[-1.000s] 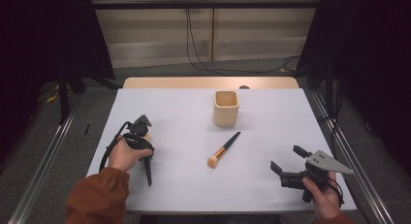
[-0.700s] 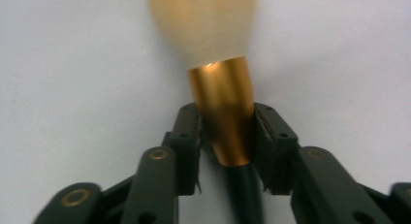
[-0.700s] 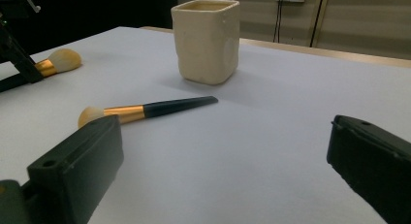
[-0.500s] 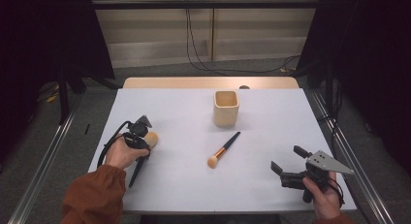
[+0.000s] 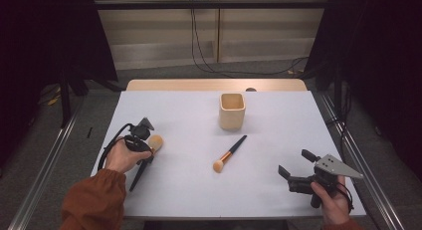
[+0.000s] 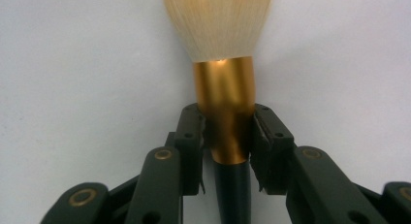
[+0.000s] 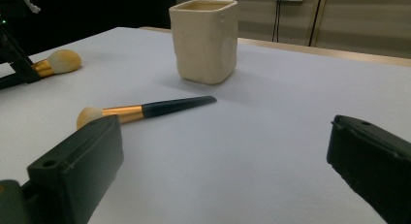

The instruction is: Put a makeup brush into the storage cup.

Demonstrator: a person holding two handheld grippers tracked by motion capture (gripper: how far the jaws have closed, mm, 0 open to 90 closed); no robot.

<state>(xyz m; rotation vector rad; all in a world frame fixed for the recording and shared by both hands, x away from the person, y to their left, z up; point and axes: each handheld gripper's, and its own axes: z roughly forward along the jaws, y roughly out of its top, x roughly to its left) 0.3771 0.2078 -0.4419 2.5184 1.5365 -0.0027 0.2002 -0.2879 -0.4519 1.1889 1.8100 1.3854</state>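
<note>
High view showed the right gripper (image 5: 293,169) unmoved, jaws wide and empty. Left gripper (image 5: 144,149) had just clamped the large brush (image 5: 149,151) by its gold ferrule, tilting it from before. Farther lay the small brush (image 5: 230,154) and cup (image 5: 232,111) on the white table (image 5: 199,190); beyond, a dim room.

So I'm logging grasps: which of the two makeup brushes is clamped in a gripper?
The big-headed brush at the table's left: the left gripper pinches its gold ferrule. The slimmer brush lies free mid-table.
</note>
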